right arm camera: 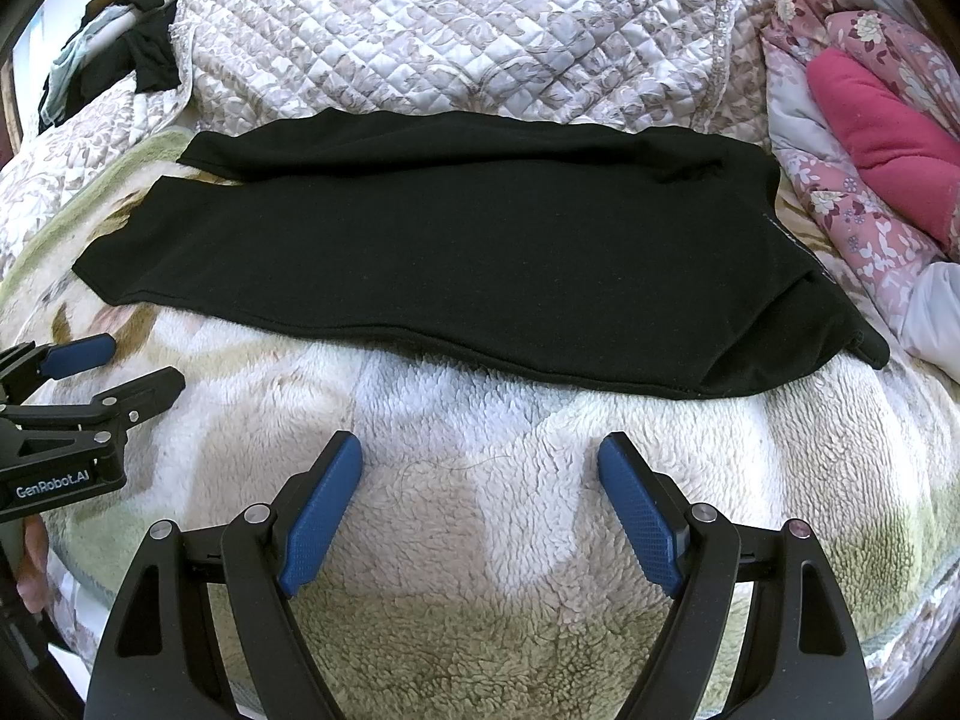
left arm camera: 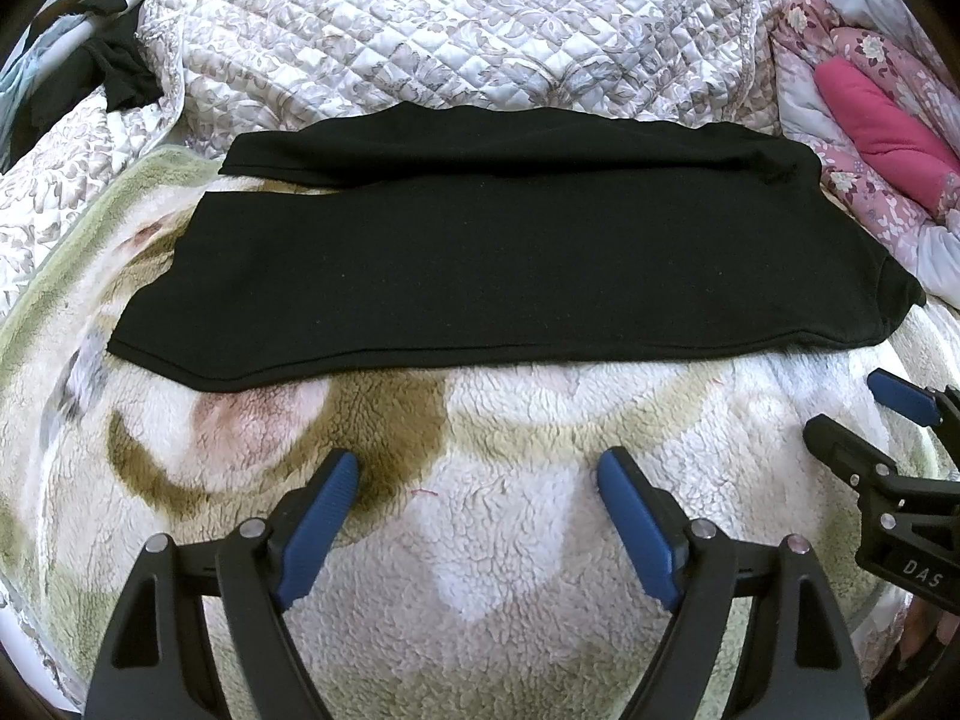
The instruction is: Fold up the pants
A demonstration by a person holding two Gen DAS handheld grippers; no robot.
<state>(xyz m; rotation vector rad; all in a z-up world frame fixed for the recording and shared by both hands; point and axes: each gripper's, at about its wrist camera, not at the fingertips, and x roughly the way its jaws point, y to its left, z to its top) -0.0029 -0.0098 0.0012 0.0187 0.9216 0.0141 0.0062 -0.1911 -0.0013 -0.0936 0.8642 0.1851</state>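
Item: black pants (left arm camera: 480,252), one pair. They lie flat across a fleece blanket (left arm camera: 498,540) on the bed, stretched side to side, one leg laid mostly over the other. The far leg's hem shows at the left end, set slightly behind the near one. The waist end sits to the right, its near corner drooping toward the bed's edge.

Item: left gripper (left arm camera: 478,474). It hovers over bare fleece just short of the pants' near edge. Its blue-padded fingers (left arm camera: 327,510) are spread wide and hold nothing.

Item: right gripper (right arm camera: 480,468). Positioned likewise over the fleece, near the pants but apart from them. Fingers (right arm camera: 636,510) are splayed wide, with nothing between them. In the left wrist view it shows at the right margin, beside the pants' waist end.

Item: quilted floral bedspread (left arm camera: 450,30), pale, bunched up behind the pants.

Item: pink floral comforter (right arm camera: 840,192), heaped at the right, with a plain magenta lining (right arm camera: 888,138) folded outward.

Item: dark clothing (left arm camera: 114,72), piled at the far left corner with some light fabric; details too small to tell.
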